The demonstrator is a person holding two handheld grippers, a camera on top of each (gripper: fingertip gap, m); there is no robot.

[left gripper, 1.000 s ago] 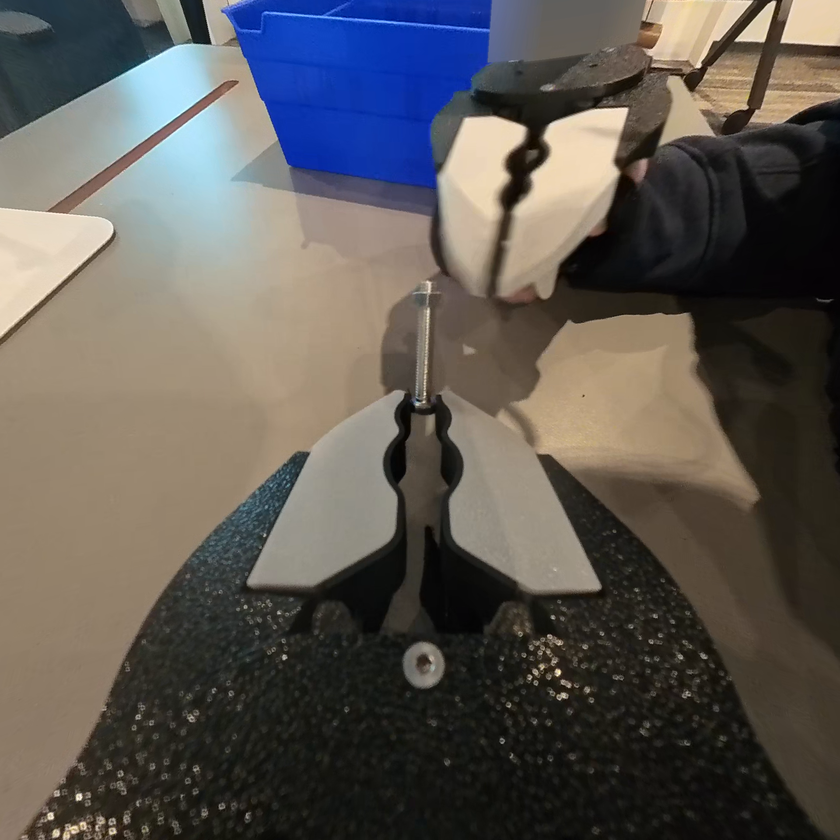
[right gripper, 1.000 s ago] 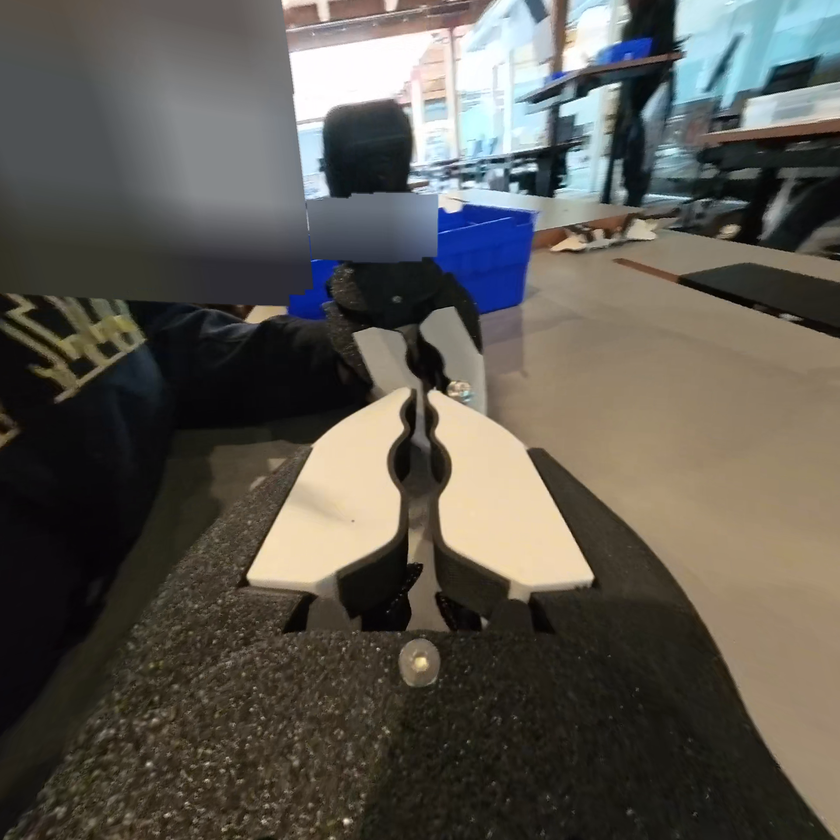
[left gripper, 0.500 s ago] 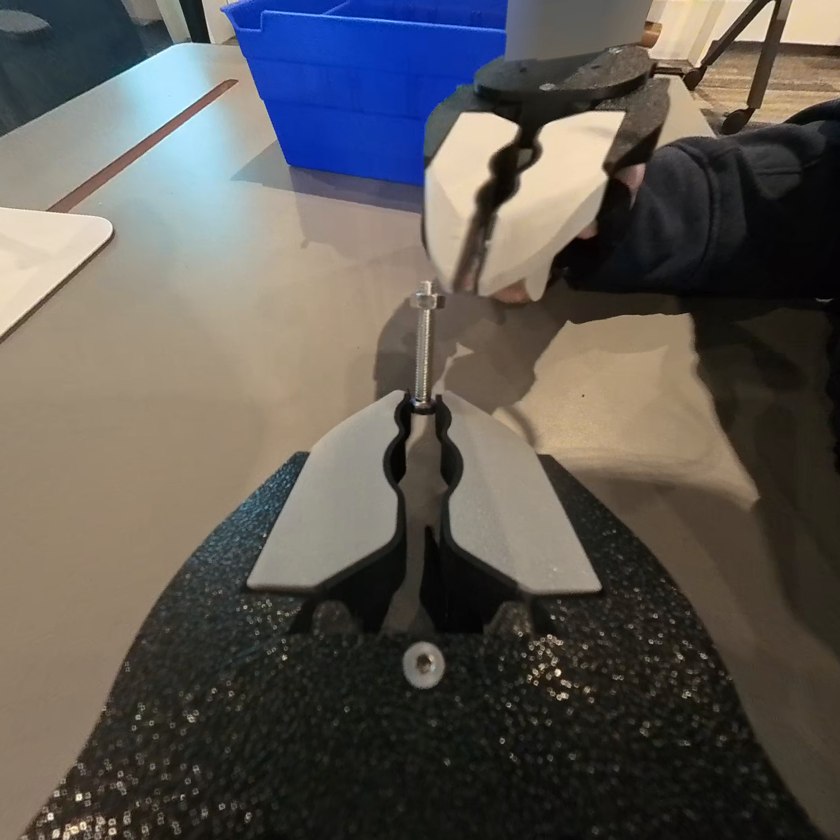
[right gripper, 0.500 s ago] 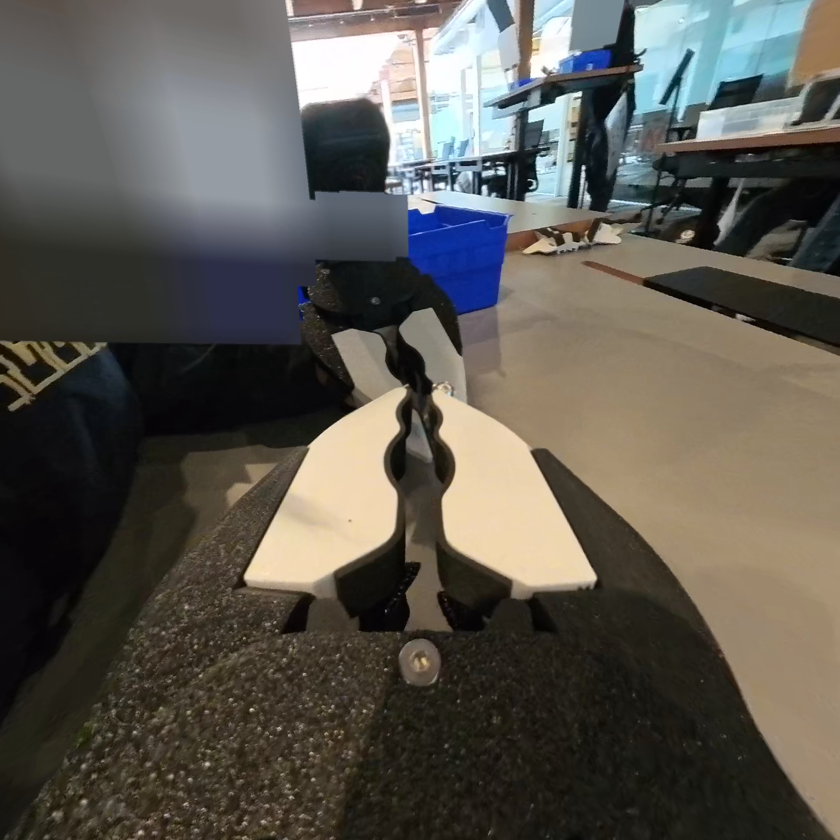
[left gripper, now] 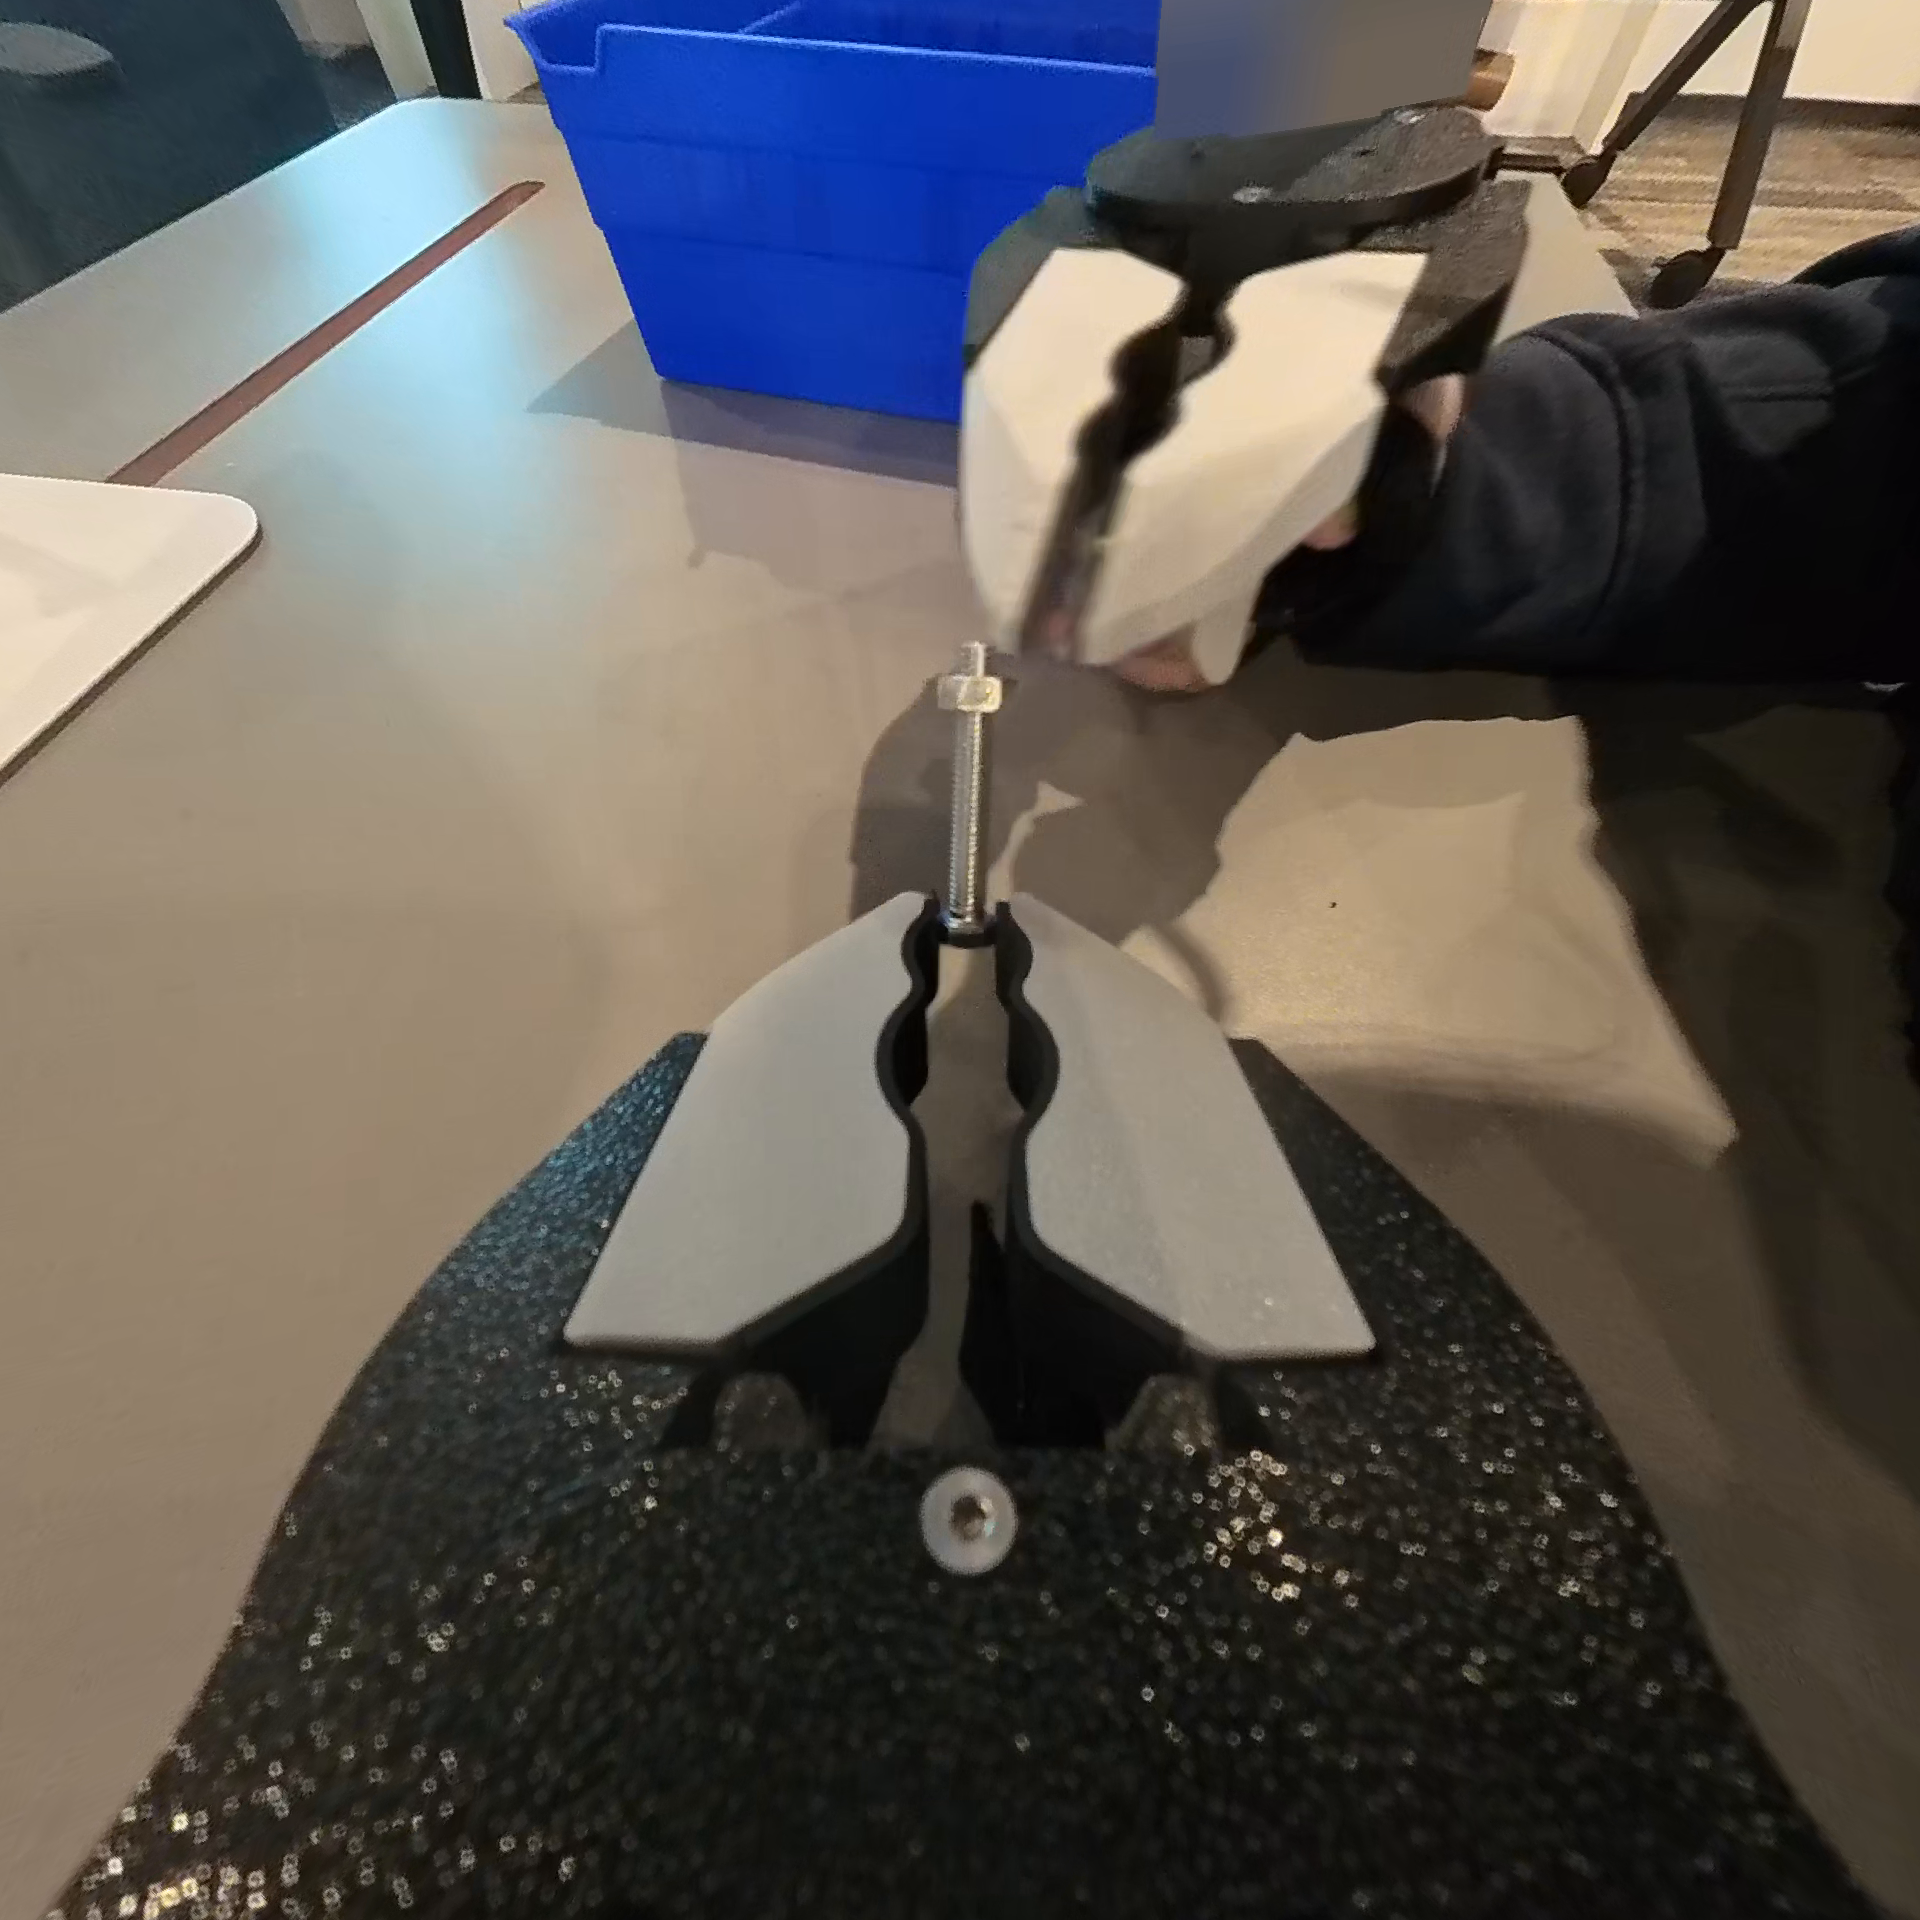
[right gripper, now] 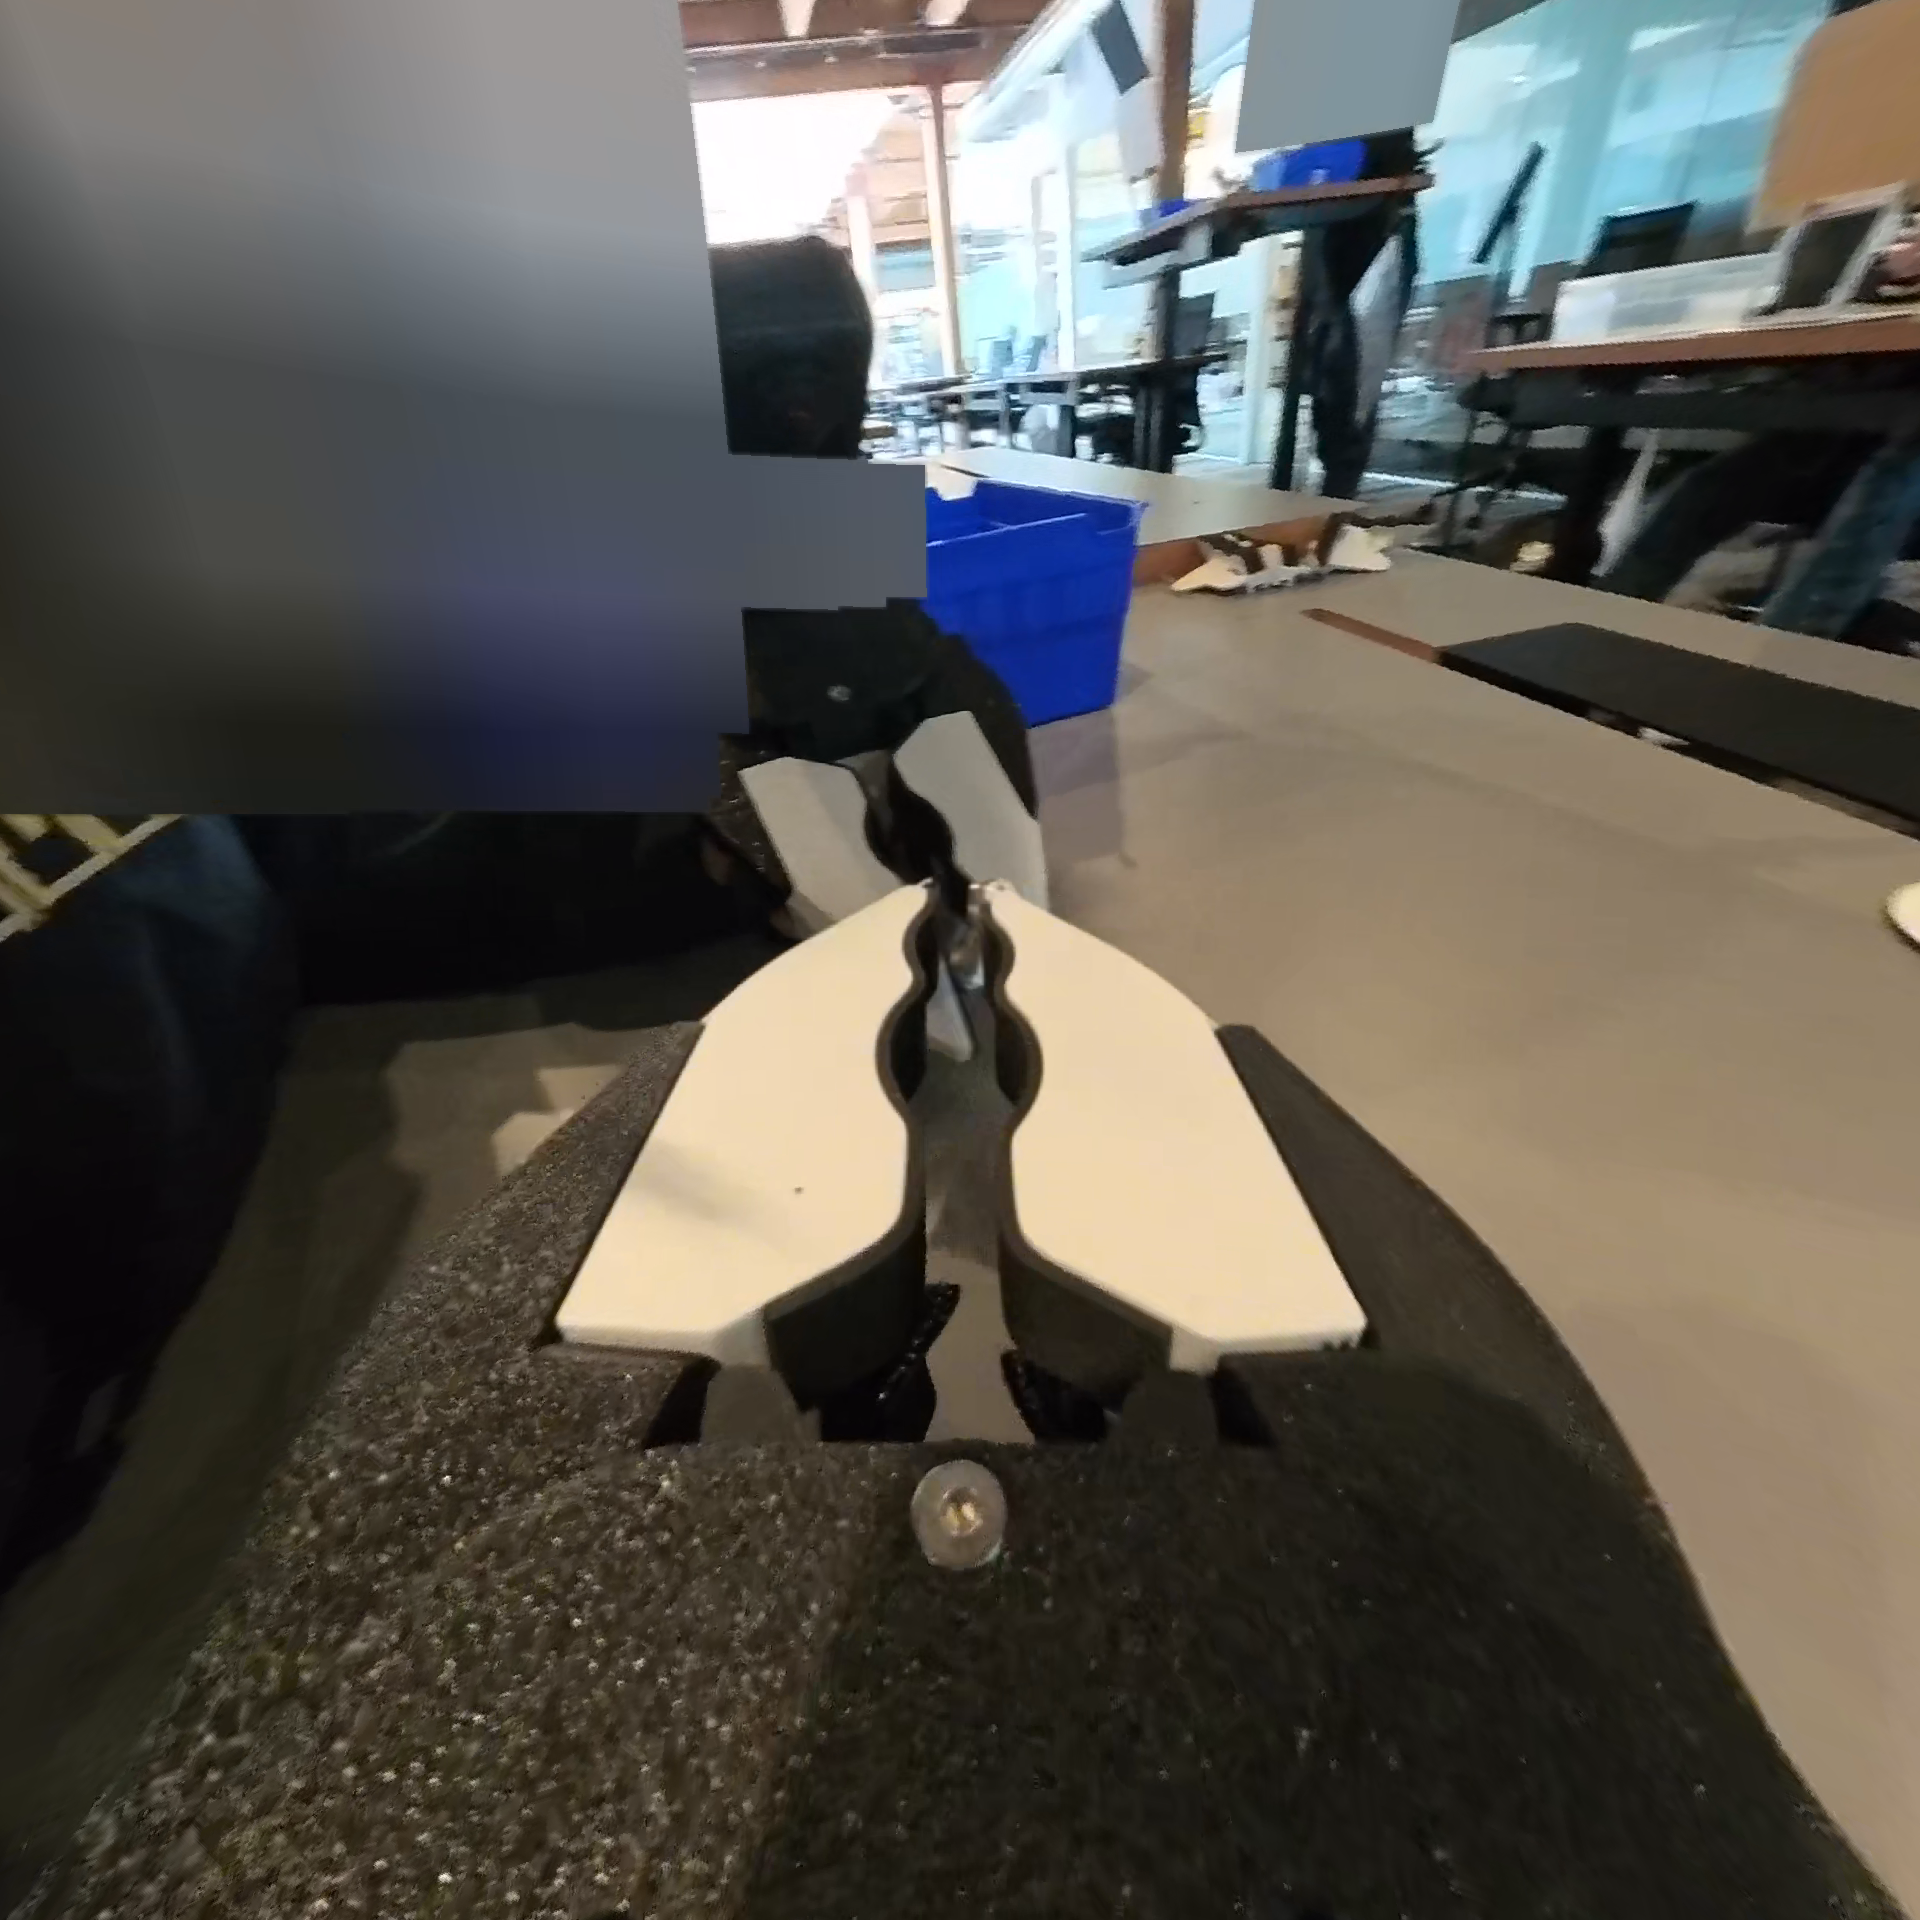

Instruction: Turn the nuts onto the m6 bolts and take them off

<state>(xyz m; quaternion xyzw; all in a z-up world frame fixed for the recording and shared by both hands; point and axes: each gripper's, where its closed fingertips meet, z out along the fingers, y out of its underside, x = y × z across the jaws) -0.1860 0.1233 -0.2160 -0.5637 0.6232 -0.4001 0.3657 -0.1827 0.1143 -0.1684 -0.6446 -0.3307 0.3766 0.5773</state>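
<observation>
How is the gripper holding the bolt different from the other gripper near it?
The left gripper is shut on the bolt, pinching its lower end; the right gripper grips nothing, its tips beside the nut. The left gripper points forward; the right gripper tilts downward. Both have pale fingers on black bodies.

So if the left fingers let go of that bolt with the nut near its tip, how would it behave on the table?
The bolt looks like stiff metal, so it probably won't bend. Thin and round, it would likely topple and roll on the smooth table. The nut might check the roll.
</observation>
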